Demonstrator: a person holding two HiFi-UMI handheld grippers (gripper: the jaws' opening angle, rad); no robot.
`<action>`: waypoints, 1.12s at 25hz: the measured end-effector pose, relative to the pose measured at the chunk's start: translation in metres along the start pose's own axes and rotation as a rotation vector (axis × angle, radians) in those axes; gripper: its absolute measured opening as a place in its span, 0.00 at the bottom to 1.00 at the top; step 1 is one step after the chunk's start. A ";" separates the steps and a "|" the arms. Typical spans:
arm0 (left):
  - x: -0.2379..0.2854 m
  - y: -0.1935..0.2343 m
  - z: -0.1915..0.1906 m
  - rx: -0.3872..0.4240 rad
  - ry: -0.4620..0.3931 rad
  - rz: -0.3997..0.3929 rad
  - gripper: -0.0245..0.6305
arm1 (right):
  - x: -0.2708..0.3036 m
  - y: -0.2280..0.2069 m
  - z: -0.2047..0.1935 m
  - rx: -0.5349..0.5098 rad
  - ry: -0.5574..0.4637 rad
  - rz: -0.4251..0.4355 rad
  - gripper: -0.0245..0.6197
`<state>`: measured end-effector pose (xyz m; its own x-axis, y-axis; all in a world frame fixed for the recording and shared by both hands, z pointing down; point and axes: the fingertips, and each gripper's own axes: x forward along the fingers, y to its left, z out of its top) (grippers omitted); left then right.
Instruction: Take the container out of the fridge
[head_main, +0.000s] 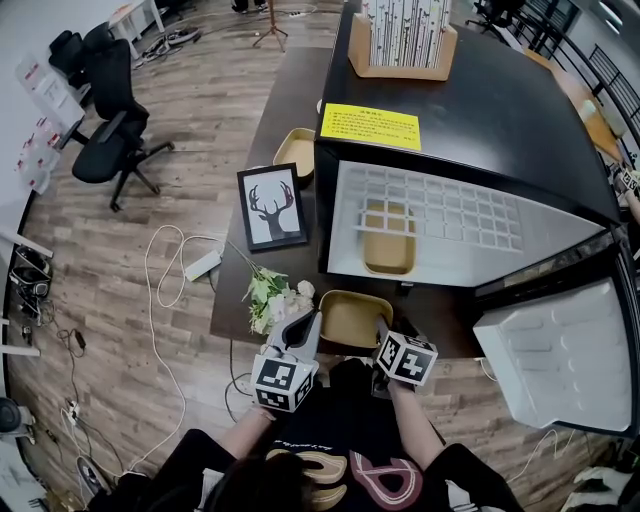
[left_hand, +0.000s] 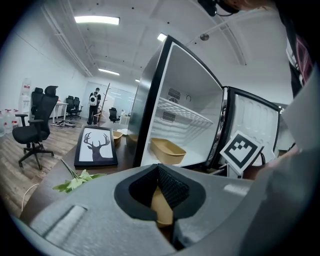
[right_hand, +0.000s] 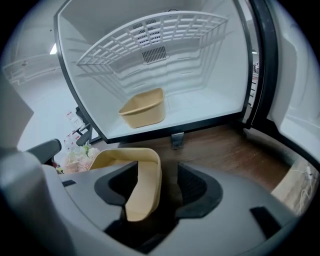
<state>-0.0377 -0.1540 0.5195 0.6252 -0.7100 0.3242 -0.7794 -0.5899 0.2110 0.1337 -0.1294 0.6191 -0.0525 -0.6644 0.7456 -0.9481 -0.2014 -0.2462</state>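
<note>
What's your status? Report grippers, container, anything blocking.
Left gripper shut on rim of container on table. Right gripper open, fingers astride that rim, not pressing. Second container inside open fridge, nothing blocking it.

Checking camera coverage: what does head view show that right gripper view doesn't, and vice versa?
Head view only: yellow note, deer picture, office chair. Right gripper view only: the right gripper with jaws apart around the rim of the container on the table. Both: fridge, container in the fridge, container on the table, flowers, wire shelf.
</note>
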 end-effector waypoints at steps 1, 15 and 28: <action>0.000 0.001 0.000 -0.001 0.000 0.001 0.05 | -0.003 0.000 0.004 0.008 -0.013 0.002 0.43; 0.005 0.002 0.007 0.010 -0.018 0.006 0.05 | -0.026 0.003 0.084 0.059 -0.215 0.018 0.44; 0.015 0.012 0.016 0.008 -0.029 0.057 0.05 | 0.000 -0.008 0.138 0.047 -0.244 -0.005 0.39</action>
<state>-0.0369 -0.1772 0.5121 0.5809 -0.7531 0.3088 -0.8134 -0.5511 0.1859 0.1846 -0.2266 0.5356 0.0351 -0.8162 0.5766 -0.9323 -0.2346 -0.2753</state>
